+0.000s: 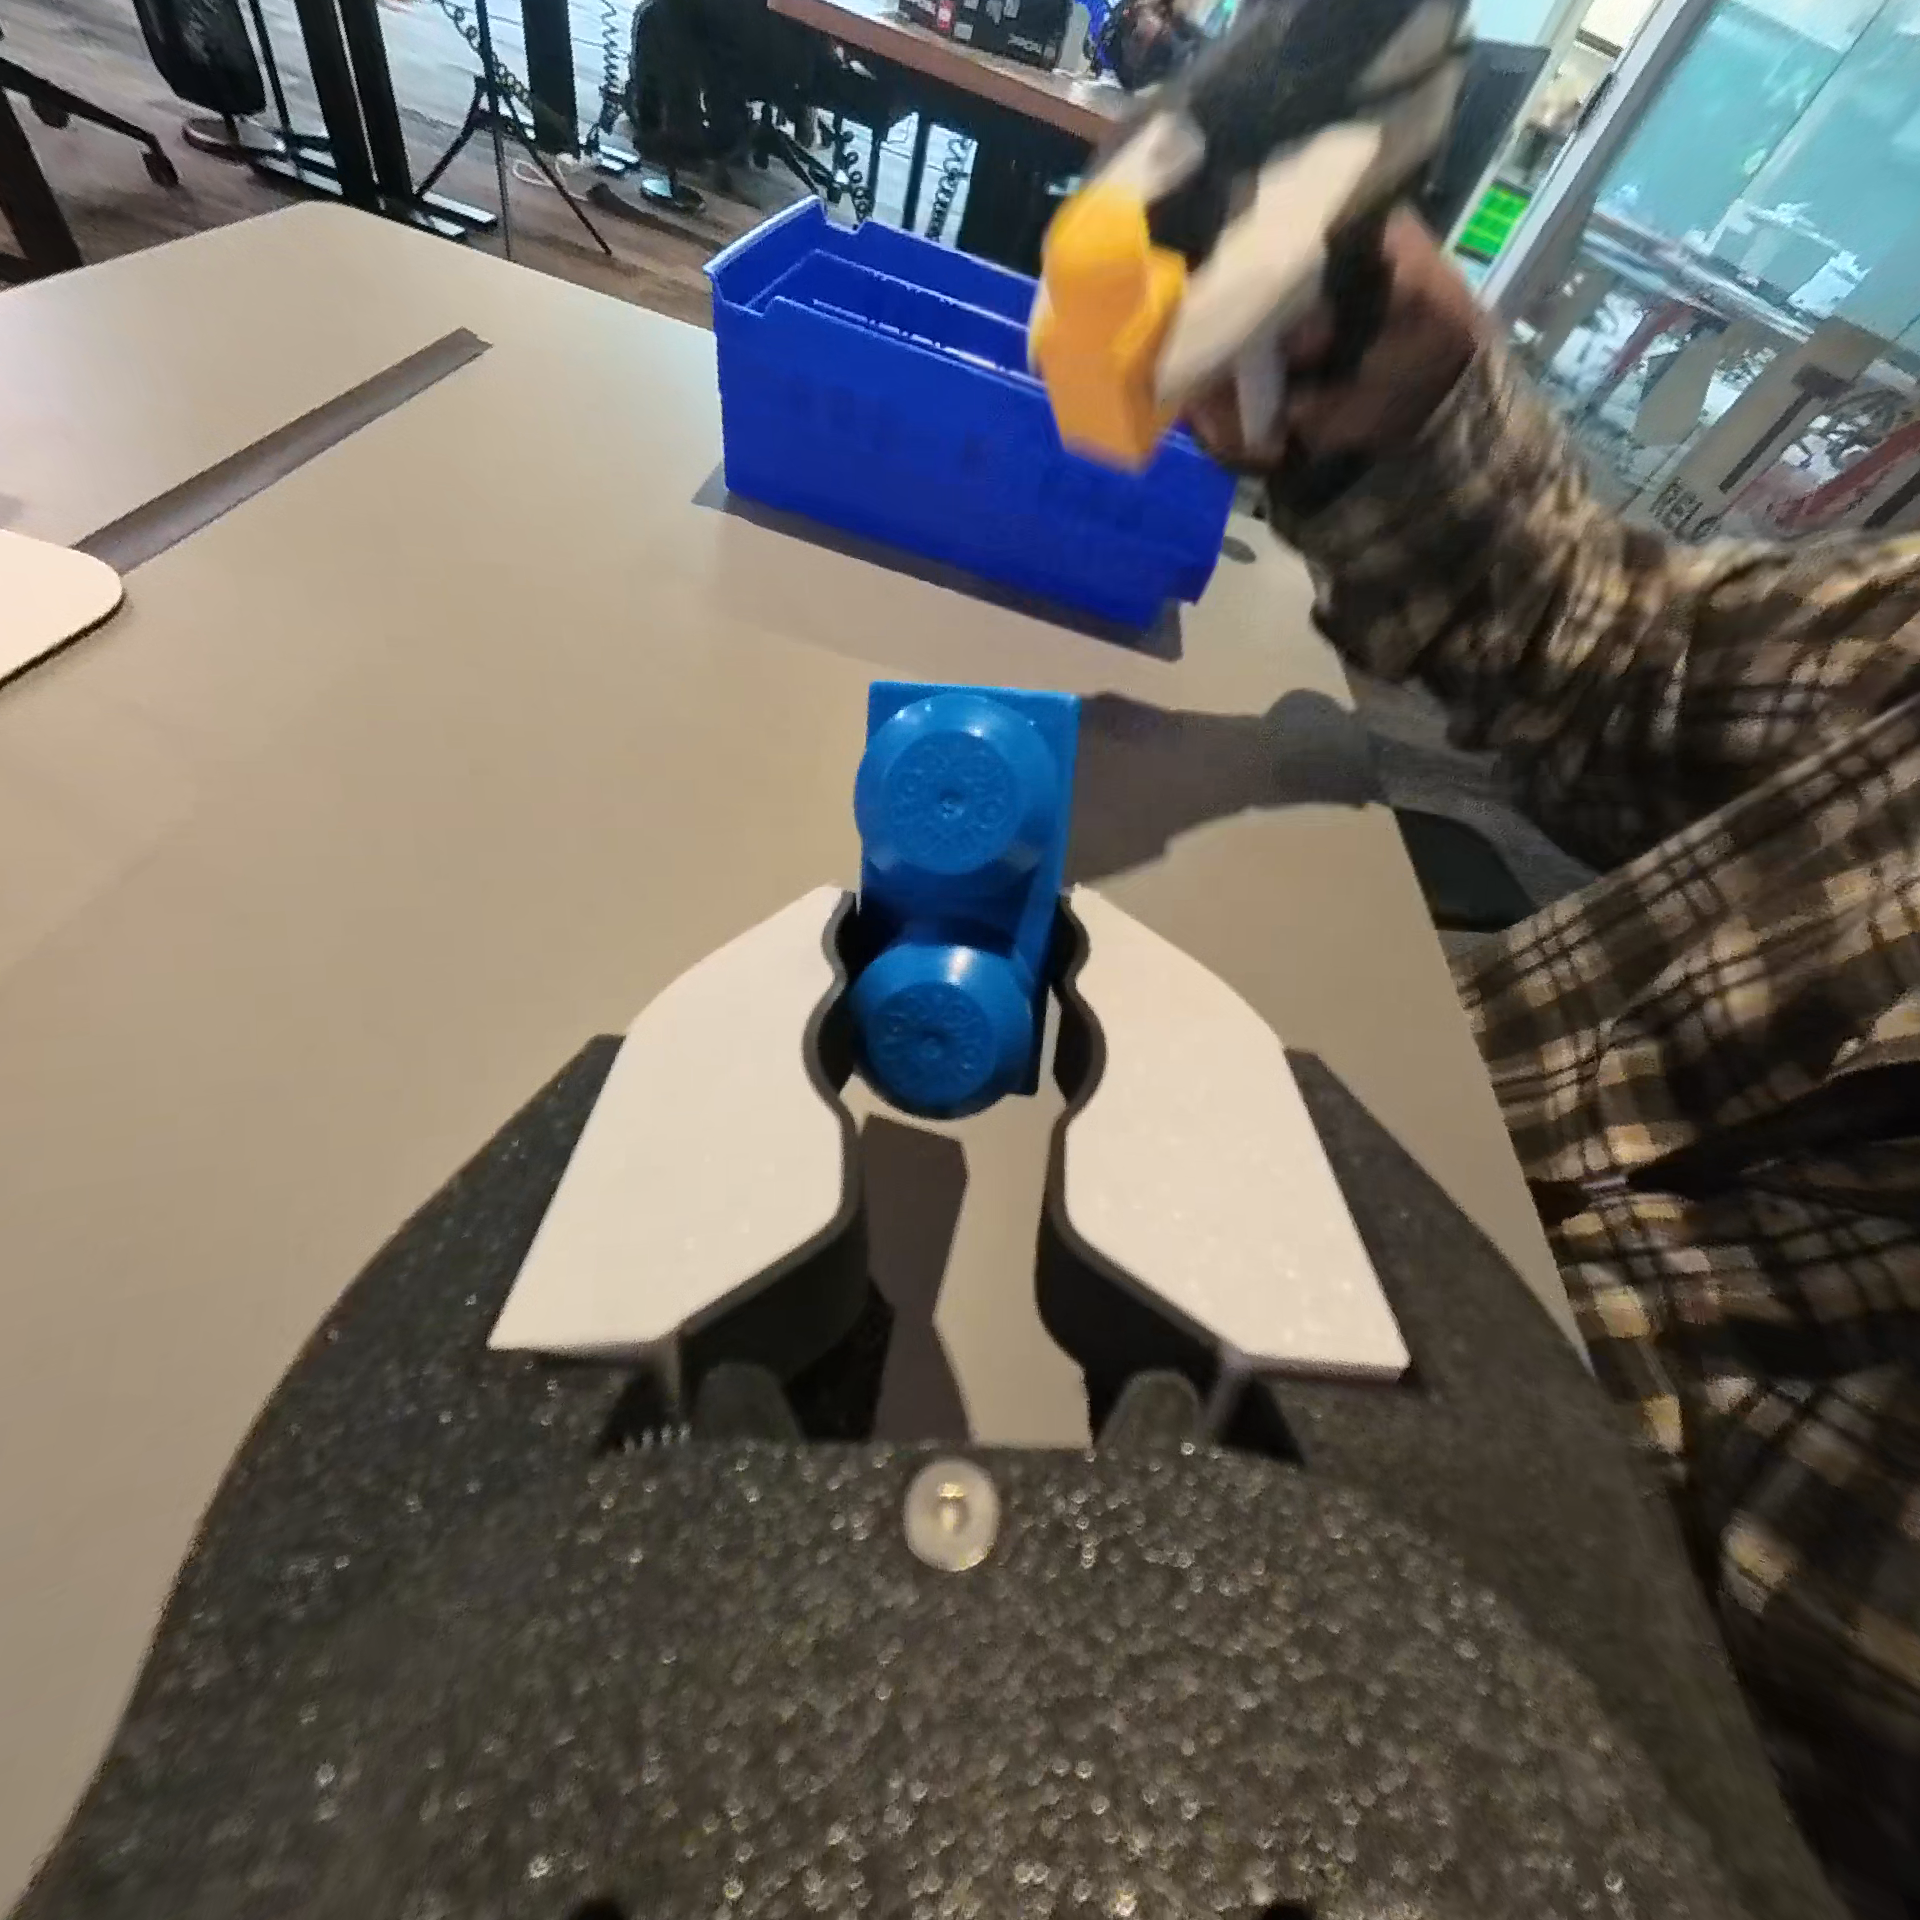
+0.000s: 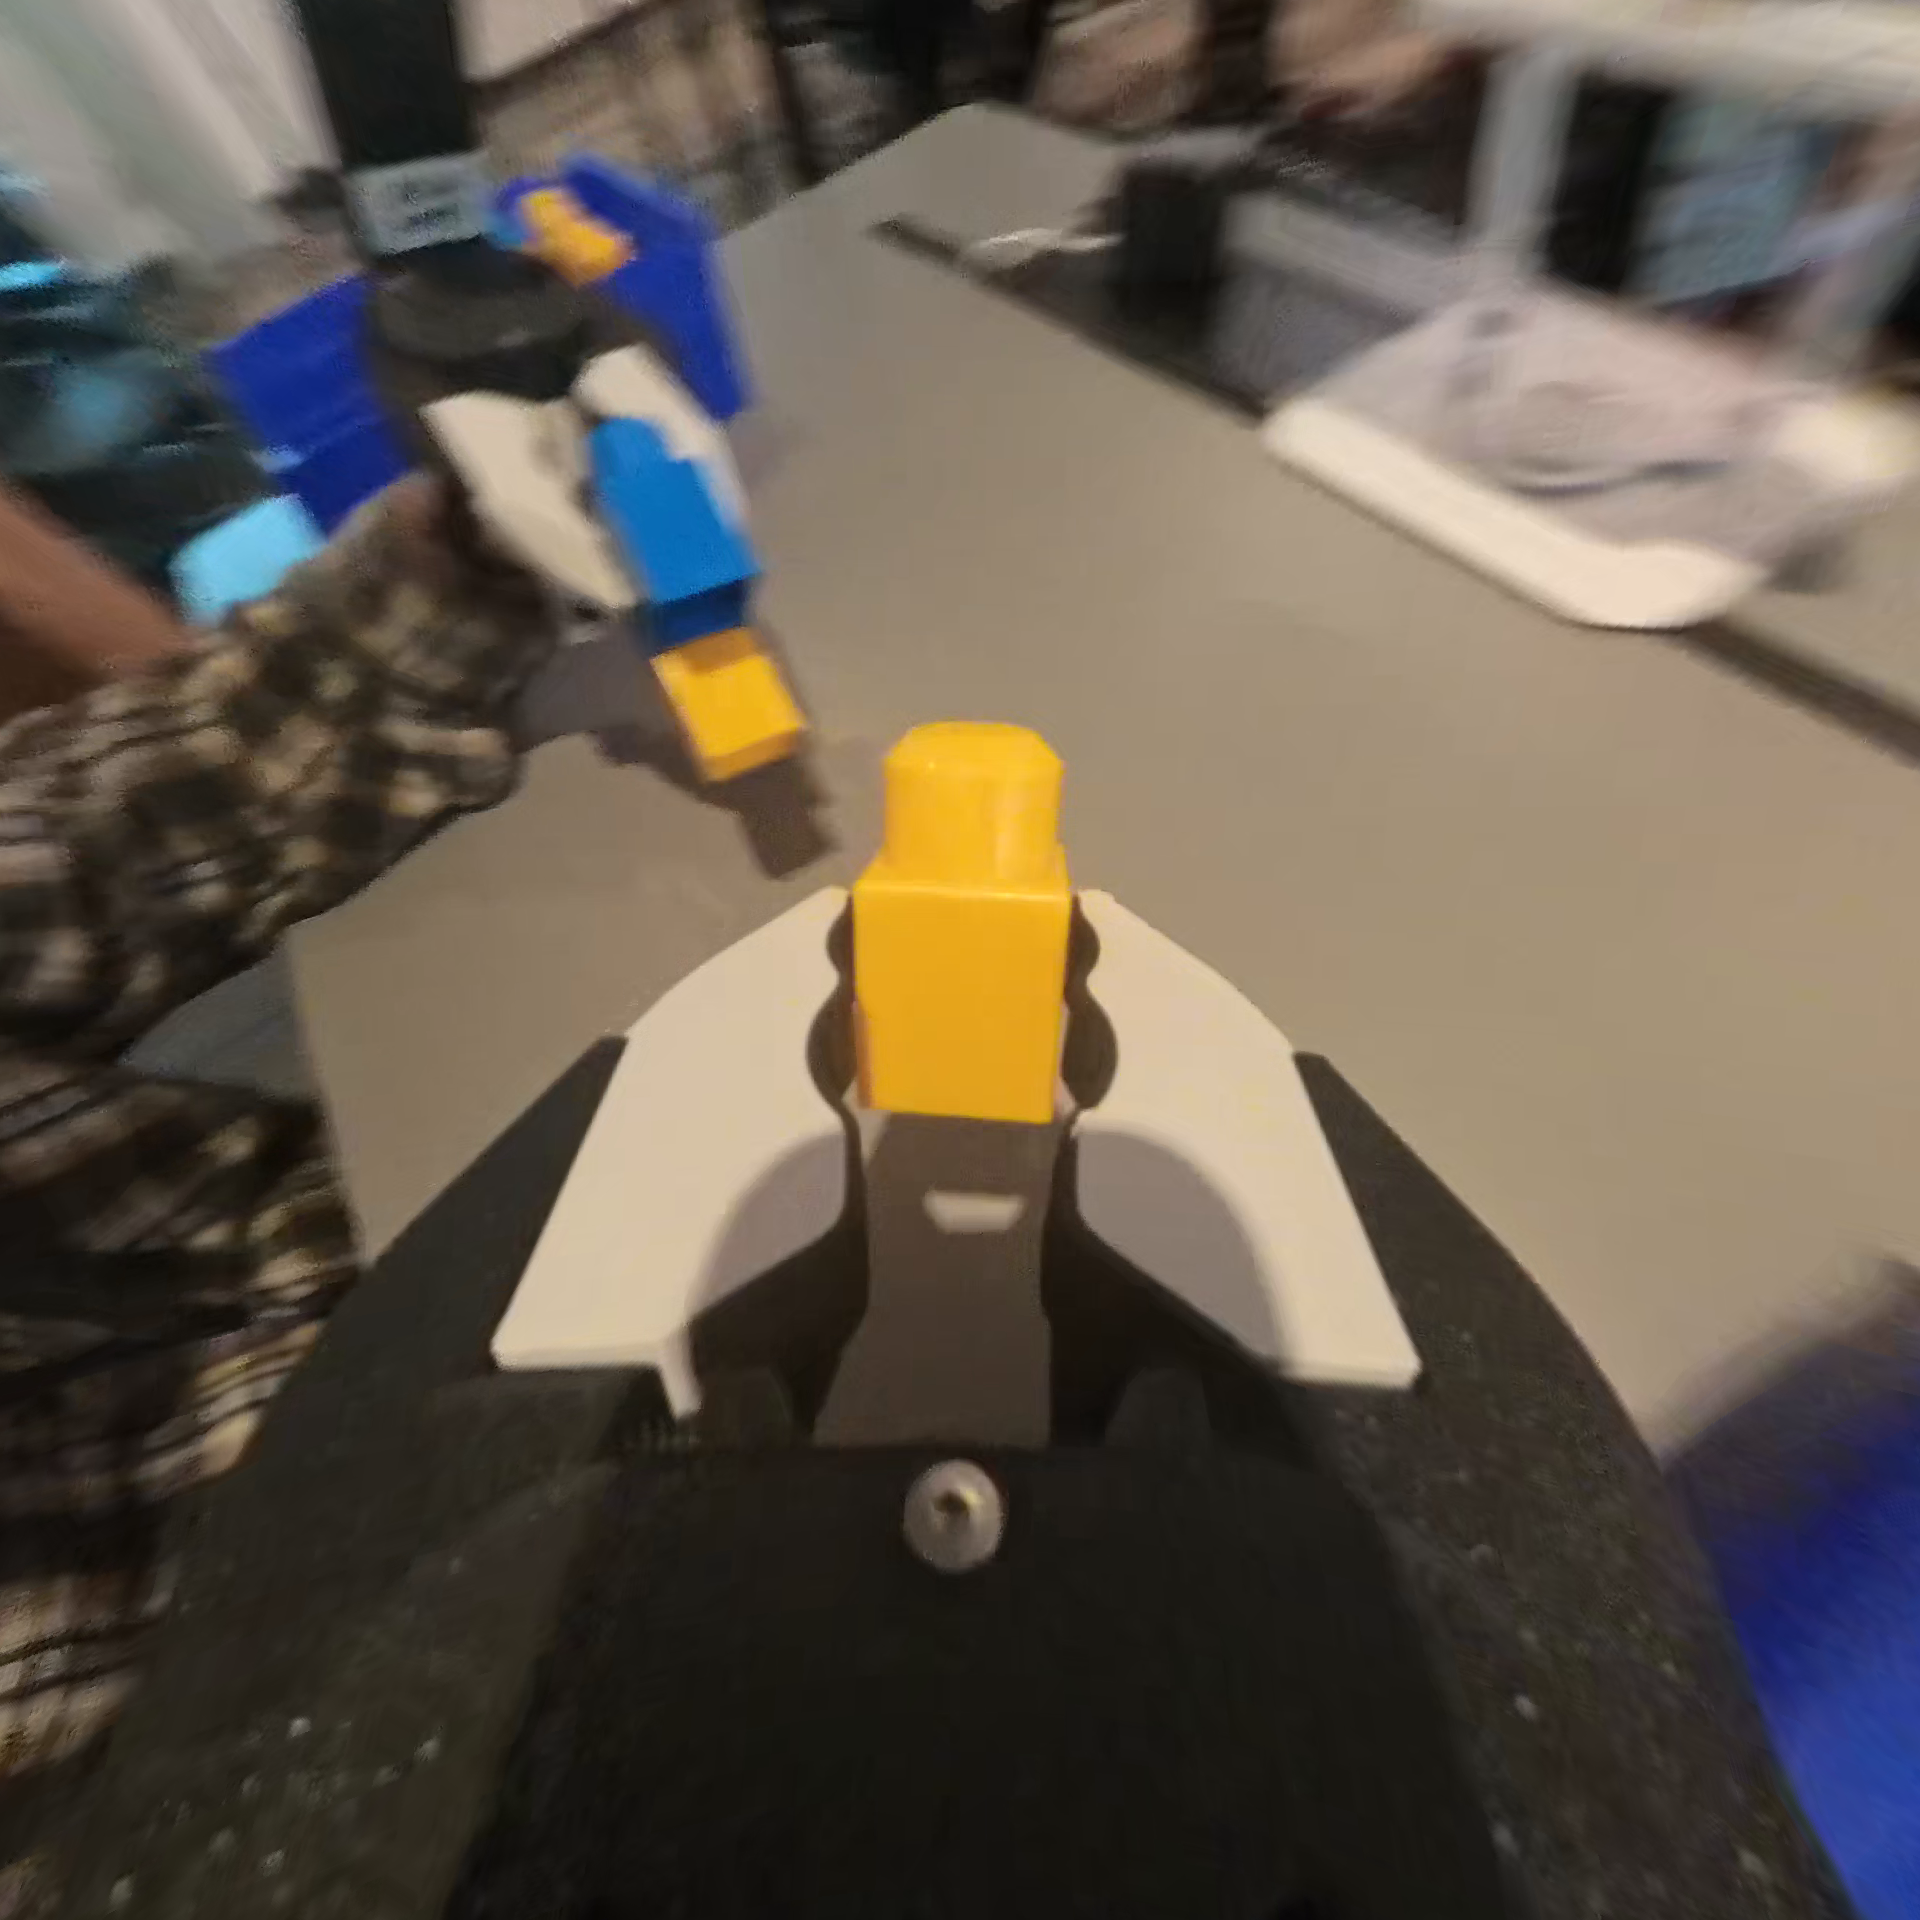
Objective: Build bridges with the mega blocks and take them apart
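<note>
Two claws each grip a block above the grey surface (image 1: 416,727): the left claw (image 1: 951,997) pinches a blue two-stud block (image 1: 951,894), which in the blurred right wrist view seems joined to a second yellow block (image 2: 732,717). Right of it, near the surface's right edge over a blue bin (image 1: 935,457), the right claw (image 2: 961,997) clamps a yellow single-stud block (image 2: 961,966).

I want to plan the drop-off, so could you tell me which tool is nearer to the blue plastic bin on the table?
Right. The right tool, holding a yellow block, hangs just above the blue plastic bin; the left tool, gripping a blue block, sits well back from it.
</note>
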